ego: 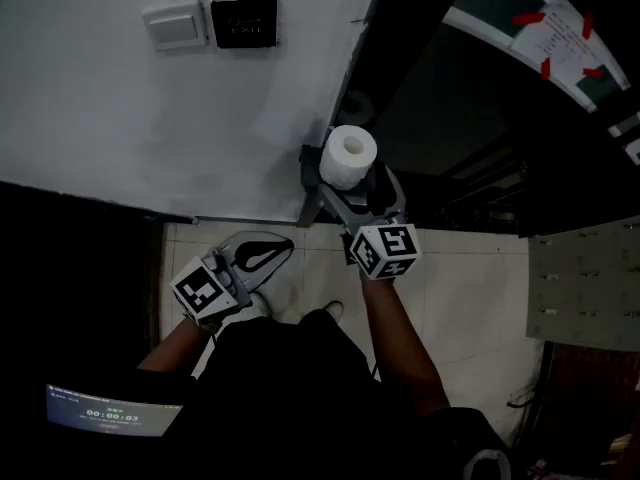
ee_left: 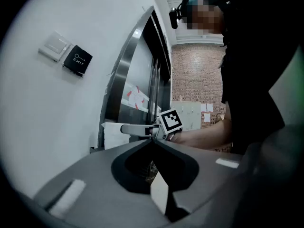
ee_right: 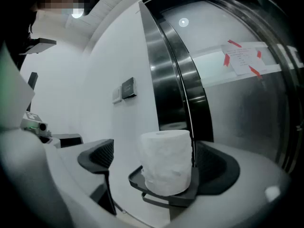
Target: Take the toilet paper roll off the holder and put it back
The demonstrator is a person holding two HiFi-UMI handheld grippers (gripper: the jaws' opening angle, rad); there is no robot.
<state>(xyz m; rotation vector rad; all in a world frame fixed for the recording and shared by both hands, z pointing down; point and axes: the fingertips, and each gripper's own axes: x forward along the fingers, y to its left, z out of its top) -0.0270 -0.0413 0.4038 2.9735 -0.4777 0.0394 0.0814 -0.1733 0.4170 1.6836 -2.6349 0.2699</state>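
A white toilet paper roll stands upright on a dark tray-like holder fixed at the wall's corner. In the right gripper view the roll sits on the holder between my right gripper's wide-open jaws. A clear gap shows between the roll and the left pad. From above, the right gripper reaches in under the roll. My left gripper hangs lower left, away from the roll. Its jaws meet at the tip with nothing between them.
The white wall carries a switch plate and a black exit button. A steel door frame and a glass door with a taped paper stand right of the holder. A tiled floor lies below, with a small screen at lower left.
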